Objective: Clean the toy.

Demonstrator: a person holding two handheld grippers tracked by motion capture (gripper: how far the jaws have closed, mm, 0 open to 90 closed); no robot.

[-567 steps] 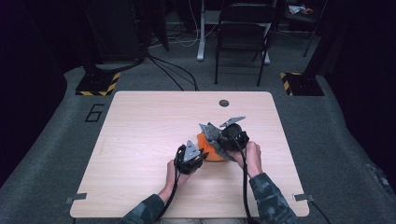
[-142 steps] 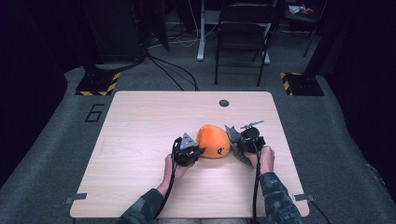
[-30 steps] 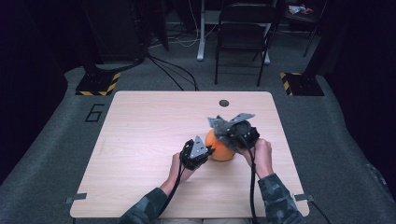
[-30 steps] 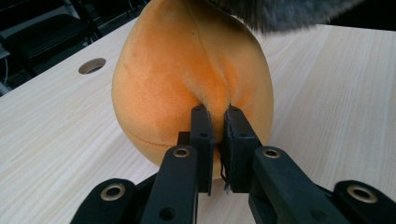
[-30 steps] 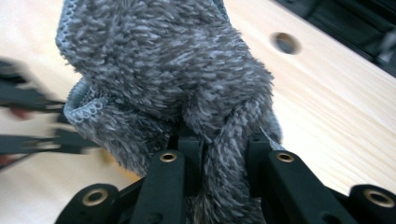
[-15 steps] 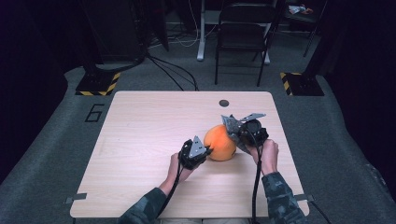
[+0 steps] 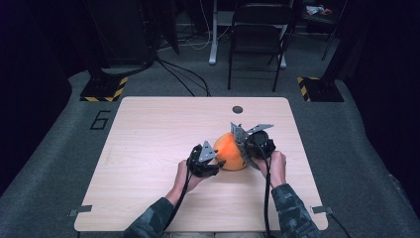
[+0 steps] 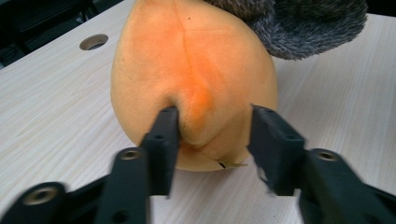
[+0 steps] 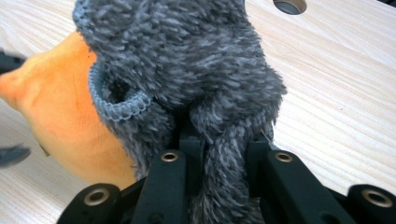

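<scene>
Since half a second ago the left gripper [image 8: 212, 140] has just been opening, jaws half apart astride the orange plush toy [image 8: 191, 79] directly ahead on the table [image 7: 148, 148], while the right gripper [image 9: 219, 140], clamped on the grey fuzzy sock [image 9: 187, 65], has lowered onto the toy's far side.

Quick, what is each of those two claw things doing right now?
Left gripper: open, just released the orange plush.
Right gripper: shut on the grey fuzzy sock.
</scene>
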